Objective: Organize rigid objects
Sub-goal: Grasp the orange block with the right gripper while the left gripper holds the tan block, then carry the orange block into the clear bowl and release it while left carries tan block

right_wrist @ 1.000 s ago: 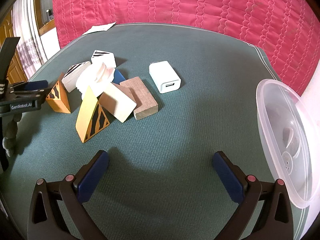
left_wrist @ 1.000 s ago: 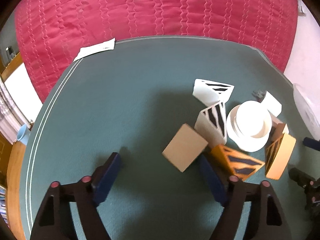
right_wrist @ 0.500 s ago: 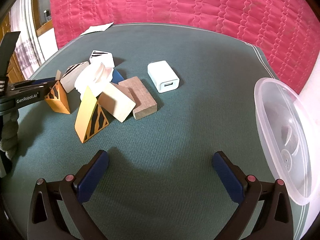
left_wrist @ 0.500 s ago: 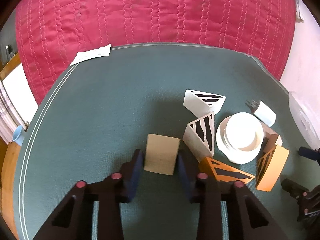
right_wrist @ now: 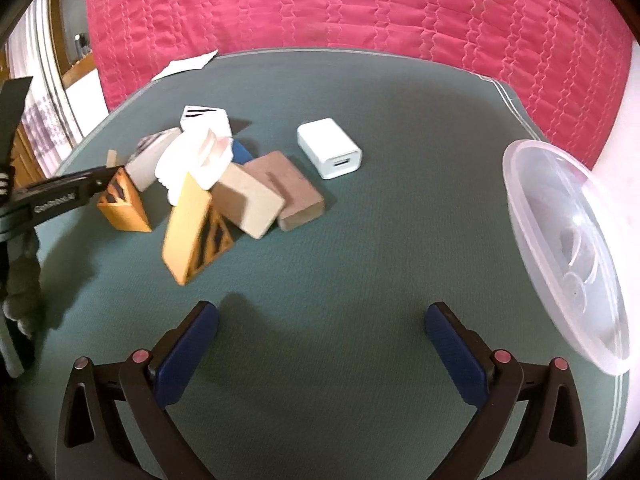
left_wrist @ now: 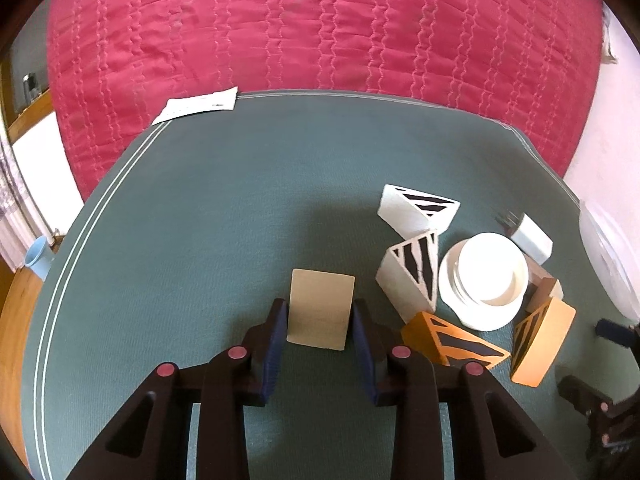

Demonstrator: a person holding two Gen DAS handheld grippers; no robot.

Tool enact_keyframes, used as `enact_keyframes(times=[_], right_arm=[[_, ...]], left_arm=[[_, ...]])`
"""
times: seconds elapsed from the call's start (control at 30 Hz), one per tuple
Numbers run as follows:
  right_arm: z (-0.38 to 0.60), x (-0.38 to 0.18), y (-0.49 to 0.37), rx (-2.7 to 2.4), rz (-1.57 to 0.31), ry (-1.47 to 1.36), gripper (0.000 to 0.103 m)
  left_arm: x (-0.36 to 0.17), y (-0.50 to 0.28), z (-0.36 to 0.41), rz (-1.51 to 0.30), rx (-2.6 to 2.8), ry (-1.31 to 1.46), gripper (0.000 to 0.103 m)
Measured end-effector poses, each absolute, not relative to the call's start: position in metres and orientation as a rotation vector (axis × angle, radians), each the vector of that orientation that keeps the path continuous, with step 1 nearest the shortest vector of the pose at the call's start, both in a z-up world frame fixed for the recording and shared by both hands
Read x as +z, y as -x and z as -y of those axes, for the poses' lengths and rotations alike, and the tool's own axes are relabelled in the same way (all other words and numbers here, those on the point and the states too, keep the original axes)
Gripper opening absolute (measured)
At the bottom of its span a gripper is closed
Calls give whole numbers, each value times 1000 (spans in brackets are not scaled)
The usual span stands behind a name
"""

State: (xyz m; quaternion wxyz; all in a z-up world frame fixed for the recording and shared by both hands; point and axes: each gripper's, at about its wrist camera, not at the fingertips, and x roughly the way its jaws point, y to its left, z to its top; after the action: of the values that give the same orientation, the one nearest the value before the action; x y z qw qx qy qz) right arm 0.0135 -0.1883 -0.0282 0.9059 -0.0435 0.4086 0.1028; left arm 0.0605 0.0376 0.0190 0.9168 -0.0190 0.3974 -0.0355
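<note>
Now the left tool (left_wrist: 320,330) is clenched on the tan wooden block (left_wrist: 321,309); its jaws stood wide a second ago and have closed onto the block's two sides. The block sits low in the centre of the left wrist frame, apart from the pile (left_wrist: 472,280) of wedges, white dishes and charger at right. Whether it has left the green bench (left_wrist: 240,200) cannot be told. The right tool (right_wrist: 322,342) hangs released and empty; the clear container (right_wrist: 568,256) sits at the right edge. Judgement: first piece secured, sorting barely begun.
</note>
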Motion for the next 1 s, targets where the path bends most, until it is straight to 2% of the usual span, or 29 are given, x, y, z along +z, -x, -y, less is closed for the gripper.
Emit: enact_keyframes(times=[0.5,0.77,1.0], right_arm=[[139,-14,-16,336,-852,-35,66],[124,-15,-33,279,-845,-44,41],[128,-17,-18,293,-832,-25,40]], left_arm=[[17,-56,-53,-806,-1,87,34],[17,-54,-55,-803,-4,94,34],[16,-52,-57,-800,-6,100,34]])
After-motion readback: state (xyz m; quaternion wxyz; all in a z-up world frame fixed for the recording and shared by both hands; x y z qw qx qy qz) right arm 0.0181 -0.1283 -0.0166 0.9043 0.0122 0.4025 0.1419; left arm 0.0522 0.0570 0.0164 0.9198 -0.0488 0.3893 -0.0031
